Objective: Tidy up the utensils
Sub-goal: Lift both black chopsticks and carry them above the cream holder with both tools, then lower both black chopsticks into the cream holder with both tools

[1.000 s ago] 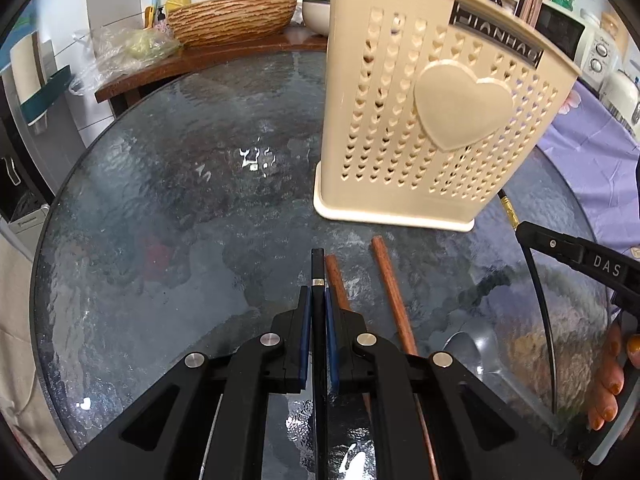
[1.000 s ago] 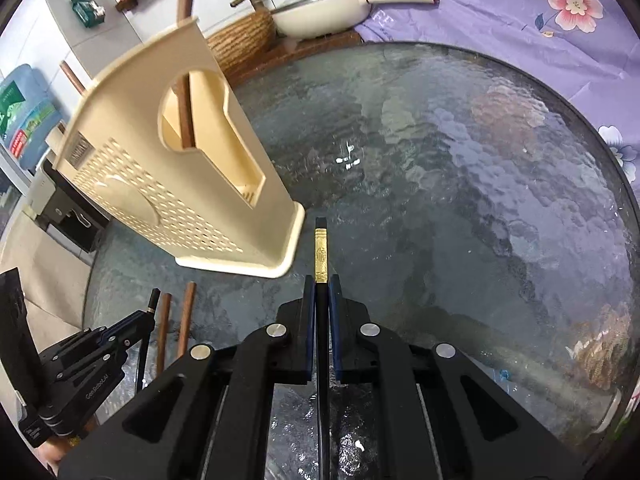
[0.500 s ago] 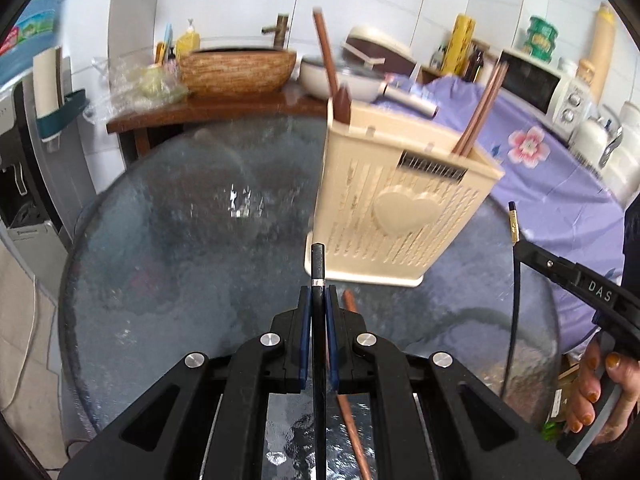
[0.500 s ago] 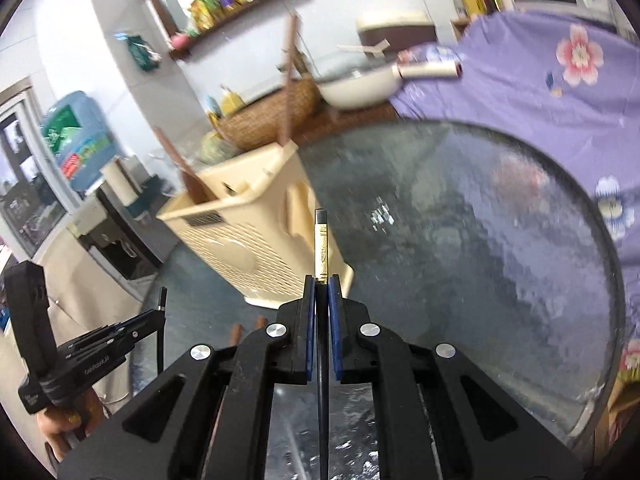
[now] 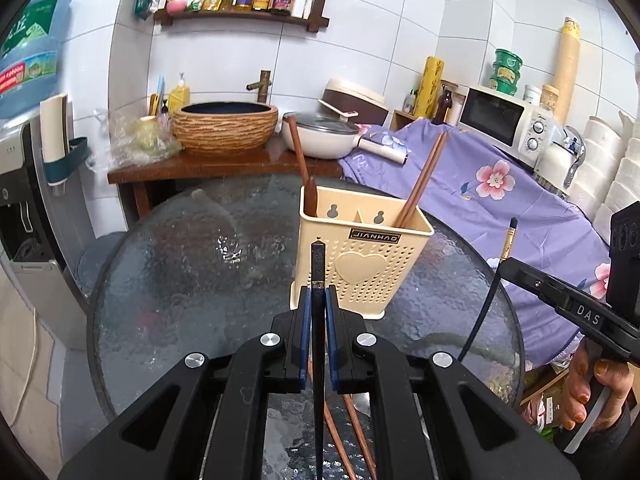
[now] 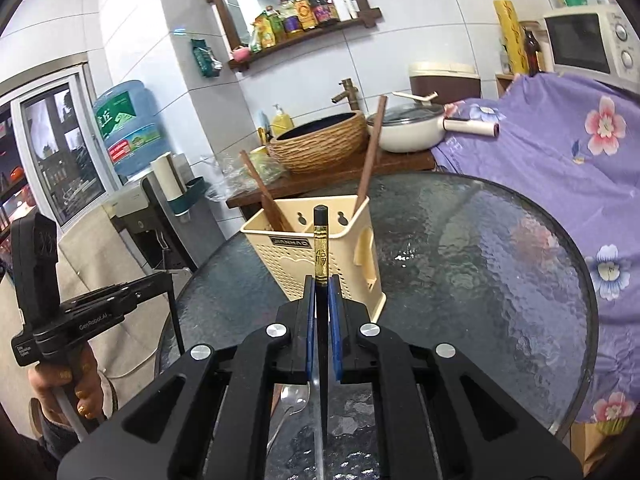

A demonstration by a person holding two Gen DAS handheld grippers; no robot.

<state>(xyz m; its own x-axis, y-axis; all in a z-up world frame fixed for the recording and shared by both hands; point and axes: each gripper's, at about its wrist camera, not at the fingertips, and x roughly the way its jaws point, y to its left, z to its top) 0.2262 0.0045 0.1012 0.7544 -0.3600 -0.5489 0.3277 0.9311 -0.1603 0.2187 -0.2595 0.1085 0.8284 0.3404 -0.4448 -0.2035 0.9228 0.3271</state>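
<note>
Chopsticks pinched in both grippers above round glass tabletop (image 5: 168, 280).
Cream utensil holder (image 5: 360, 264) stands at 12 o'clock, brown chopsticks (image 5: 420, 180) upright inside; left gripper (image 5: 319, 304) fingers clamp a black chopstick (image 5: 319, 268), right gripper (image 6: 322, 300) fingers clamp a gold-banded chopstick (image 6: 320, 248); spoon (image 6: 294, 400) lies at 6 o'clock.

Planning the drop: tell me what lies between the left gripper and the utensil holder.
Only bare glass table in the left wrist view, between left gripper and holder.

Both wrist views face the utensil holder (image 5: 362, 256) across the table (image 6: 500, 240).
</note>
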